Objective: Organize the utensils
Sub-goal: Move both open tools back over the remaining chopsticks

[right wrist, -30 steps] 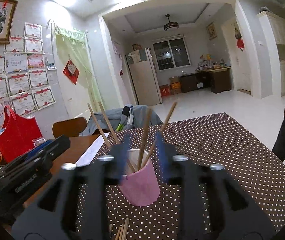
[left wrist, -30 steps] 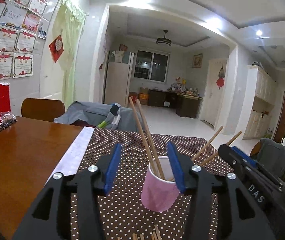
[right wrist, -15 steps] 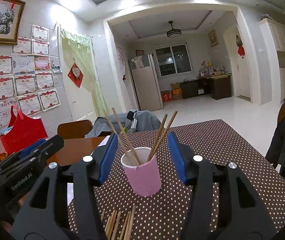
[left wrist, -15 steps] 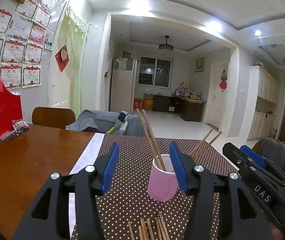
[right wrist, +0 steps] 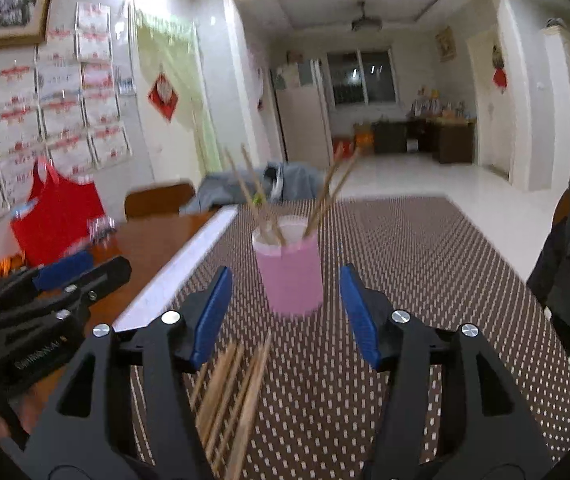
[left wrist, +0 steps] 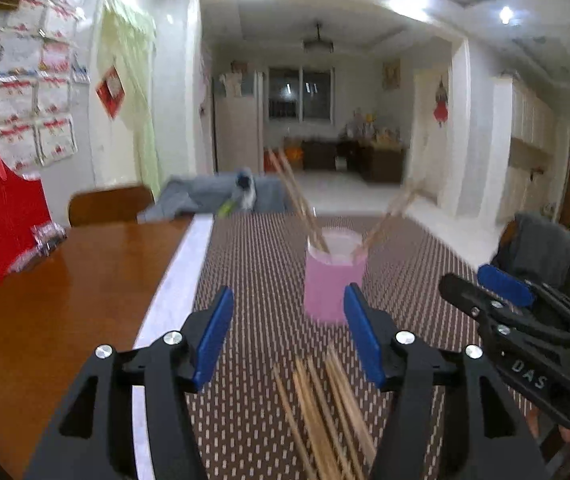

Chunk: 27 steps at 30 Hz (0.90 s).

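Chopsticks [left wrist: 321,412] lie loose in a bundle on the near part of the dotted tablecloth [left wrist: 253,264], running roughly near to far, and they look set out there as the stock waiting to be sorted. They are thin, pale wooden sticks, blurred in both views, so I cannot count them.

On the far left, a red bag [left wrist: 1,228] sits on the bare wooden table [left wrist: 85,280], well apart from the work.

The left gripper [left wrist: 285,340] hangs above the near end of the loose sticks with its blue pads [left wrist: 211,336] spread wide and nothing between them. It is probably placed there to come down on the bundle next.

Just beyond the sticks, near the middle of the cloth, stands the pink cup [left wrist: 333,280], upright. It holds two pairs of chopsticks [right wrist: 261,208], one leaning left and one leaning right against the rim. The cup looks like the collecting place, set within easy reach of both hands.

To the right, the right gripper [right wrist: 285,316] faces the cup from the near side, also spread wide and empty, with the loose sticks below its left finger. My judgement is that a few sticks are sorted and most remain on the cloth.
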Motion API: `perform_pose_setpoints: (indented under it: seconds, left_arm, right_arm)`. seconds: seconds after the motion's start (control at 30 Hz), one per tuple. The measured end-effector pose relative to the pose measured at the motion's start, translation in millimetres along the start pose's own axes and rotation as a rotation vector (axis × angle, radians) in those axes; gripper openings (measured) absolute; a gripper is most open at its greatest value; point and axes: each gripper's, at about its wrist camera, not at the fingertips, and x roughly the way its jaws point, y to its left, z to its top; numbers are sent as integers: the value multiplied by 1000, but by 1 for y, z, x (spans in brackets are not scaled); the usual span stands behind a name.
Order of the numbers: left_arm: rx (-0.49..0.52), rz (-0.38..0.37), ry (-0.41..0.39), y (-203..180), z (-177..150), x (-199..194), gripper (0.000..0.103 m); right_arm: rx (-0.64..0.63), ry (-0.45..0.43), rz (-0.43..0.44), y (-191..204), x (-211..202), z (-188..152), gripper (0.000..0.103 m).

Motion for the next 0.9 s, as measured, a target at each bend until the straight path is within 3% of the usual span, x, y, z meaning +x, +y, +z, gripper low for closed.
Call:
perform_pose_setpoints:
  seconds: [0.1,0.17,0.33,0.6,0.7,0.8,0.9]
  left_arm:
    - [5,-30,143,3,-16,13,57]
    - [0,-53,285,4,-30,29,57]
    - [-25,-45,462,10,-60,54,57]
    - [-60,-48,574,13,-80,72,57]
    - [-76,-46,602,14,-83,80,44]
    - [-84,-35,623,17,-87,88,38]
    - [-92,-41,621,20,-87,92,37]
  right_arm:
    - [-3,94,-8,-2,10,-14,56]
    - [6,173,-3,-4,22,-25,56]
    - [20,346,19,-4,45,-47,56]
    - [32,509,60,-5,63,-66,56]
    - [41,547,78,-4,67,-71,56]
    - [49,576,92,-2,71,-74,56]
    - [50,602,102,-2,77,-74,49]
